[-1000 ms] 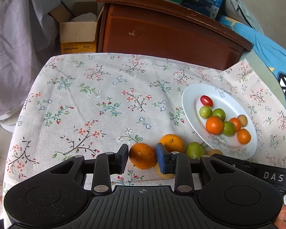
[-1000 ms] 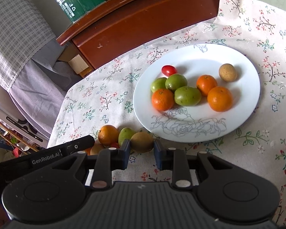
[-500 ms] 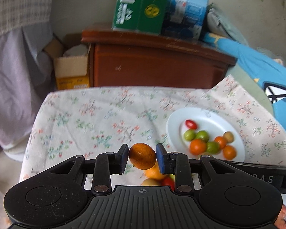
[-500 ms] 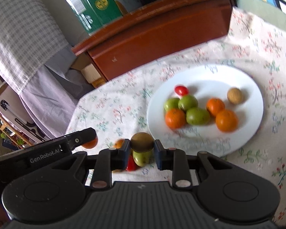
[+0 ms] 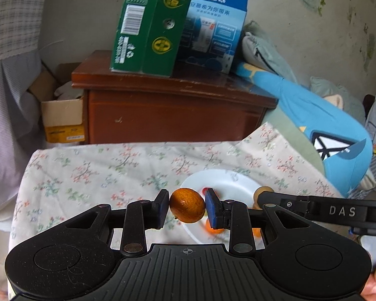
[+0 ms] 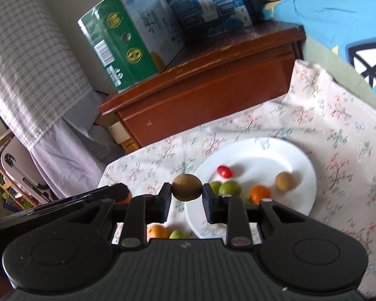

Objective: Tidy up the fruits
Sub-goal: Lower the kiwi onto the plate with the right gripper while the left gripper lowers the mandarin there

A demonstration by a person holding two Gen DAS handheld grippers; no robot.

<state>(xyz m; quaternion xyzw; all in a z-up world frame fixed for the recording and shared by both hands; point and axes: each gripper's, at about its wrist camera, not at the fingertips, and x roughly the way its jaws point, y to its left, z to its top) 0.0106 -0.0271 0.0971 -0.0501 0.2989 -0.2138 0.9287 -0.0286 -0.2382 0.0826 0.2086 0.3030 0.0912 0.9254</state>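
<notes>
The surface (image 5: 92,173) carries a pale cloth with a flower print, and the white plate (image 6: 295,160) lies on this cloth, on the side nearer to the blue fabric (image 5: 320,115). On the plate I see a red cherry tomato (image 6: 224,171), two green fruits (image 6: 229,188), a small orange (image 6: 260,192) and a brown round fruit (image 6: 284,181). Off the plate, on the cloth just beside its near-left rim, lie another orange (image 6: 157,232) and a green fruit (image 6: 176,234), partly hidden by the tool body.

The left tool (image 5: 187,205) is clenched on an orange fruit (image 5: 187,205), which hangs in the air above the near-left rim of the plate. The right tool (image 6: 186,188) is clenched on a brown kiwi-like fruit (image 6: 187,187), also lifted, in front of the left rim of the plate. In the left wrist view the right tool shows as a black bar over the plate.

Beyond the plate, behind the far edge of the surface, stands a dark red wooden cabinet (image 5: 168,115). On top of it stand a green carton (image 5: 148,25) and a blue carton (image 5: 213,30), the two touching. Left of the cabinet is an open cardboard box (image 5: 62,115), and further left hangs a checked curtain (image 6: 27,57). The wall behind is plain and light.
</notes>
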